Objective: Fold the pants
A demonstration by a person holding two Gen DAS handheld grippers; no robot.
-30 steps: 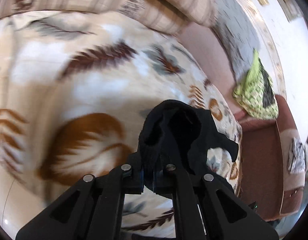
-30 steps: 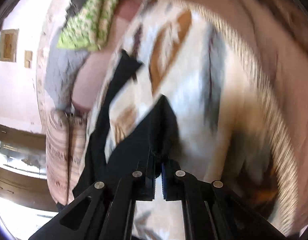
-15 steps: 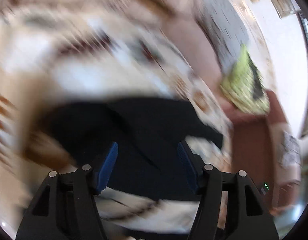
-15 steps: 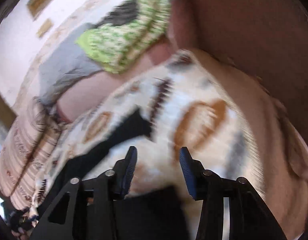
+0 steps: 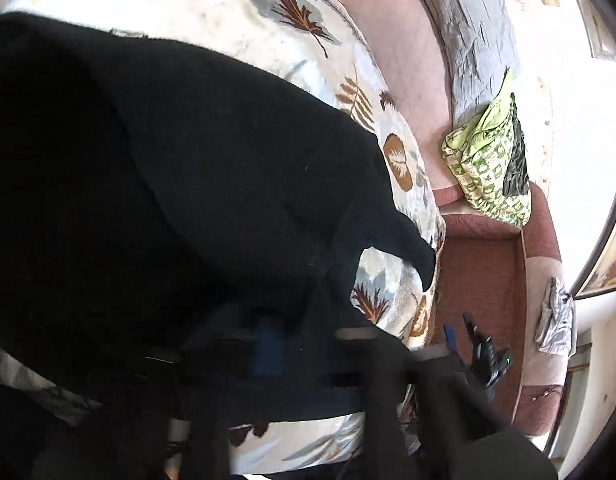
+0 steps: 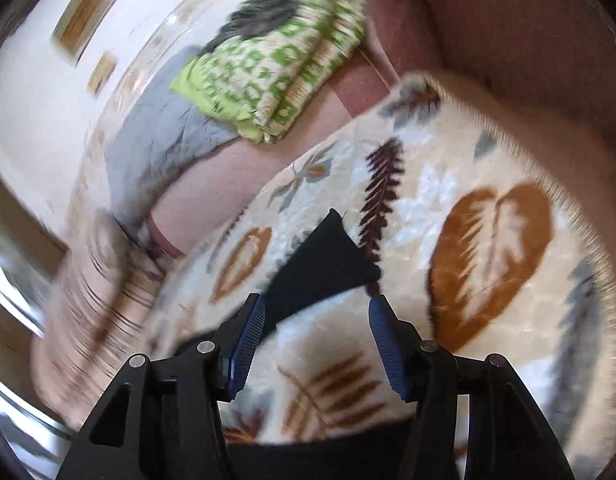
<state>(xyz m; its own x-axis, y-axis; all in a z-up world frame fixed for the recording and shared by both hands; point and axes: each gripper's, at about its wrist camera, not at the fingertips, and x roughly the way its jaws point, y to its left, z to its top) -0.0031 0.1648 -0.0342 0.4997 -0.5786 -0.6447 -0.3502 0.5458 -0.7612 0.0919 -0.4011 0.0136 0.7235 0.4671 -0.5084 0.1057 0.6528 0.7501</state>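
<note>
The black pants (image 5: 168,184) lie spread over the leaf-patterned blanket (image 5: 236,4) and fill most of the left wrist view. My left gripper (image 5: 308,356) is a dark blur at the bottom, just above the pants; its jaws cannot be made out. In the right wrist view a black corner of the pants (image 6: 327,256) lies on the blanket (image 6: 487,248) ahead of my right gripper (image 6: 313,336). That gripper is open and empty, its blue pads (image 6: 250,336) wide apart above the blanket.
A green patterned folded cloth (image 5: 491,164) and a grey cloth (image 5: 471,36) lie on the pink sofa (image 5: 403,60) beyond the blanket. A small grey garment (image 5: 555,320) rests on the sofa arm. The other gripper (image 5: 483,352) shows at lower right.
Both grippers opened and let go of the pants. The pants dropped flat onto the blanket, and both grippers moved back over them.
</note>
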